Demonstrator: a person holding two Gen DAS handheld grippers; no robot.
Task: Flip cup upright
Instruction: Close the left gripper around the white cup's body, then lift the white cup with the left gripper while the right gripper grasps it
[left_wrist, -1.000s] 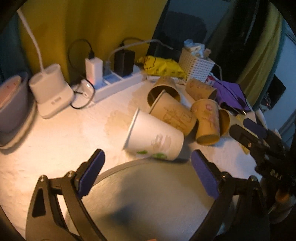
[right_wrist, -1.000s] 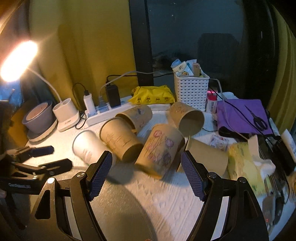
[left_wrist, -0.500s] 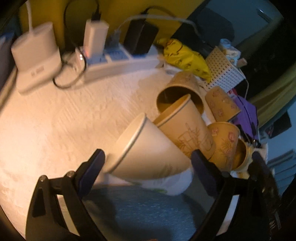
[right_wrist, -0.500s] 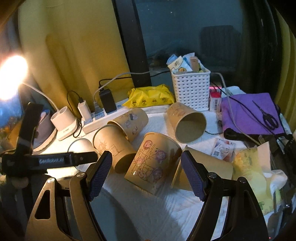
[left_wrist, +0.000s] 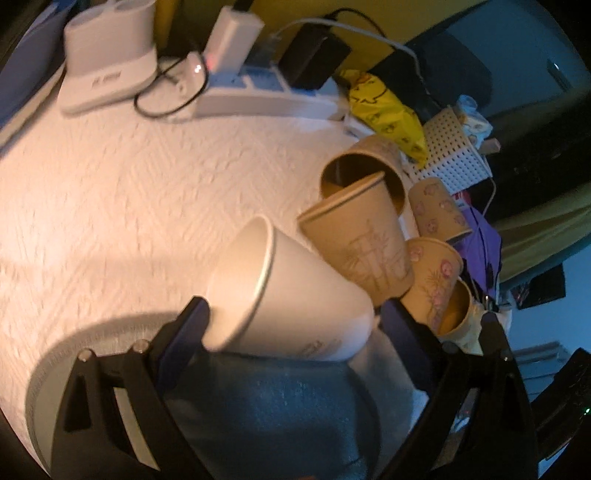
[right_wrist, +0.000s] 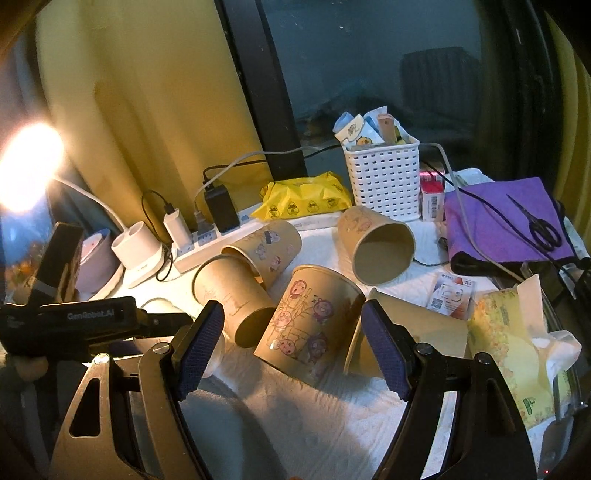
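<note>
Between the left gripper (left_wrist: 291, 334) pads: white cup (left_wrist: 291, 299) on its side, jaws spread, not clamped.
Close squarely across the body before rotating; right gripper (right_wrist: 291, 354) hangs open, grasping nothing.

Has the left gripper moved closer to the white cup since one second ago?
Yes. In the left wrist view the left gripper has advanced toward the power strip, and the white cup, lying on its side, now sits between its open jaws.
</note>
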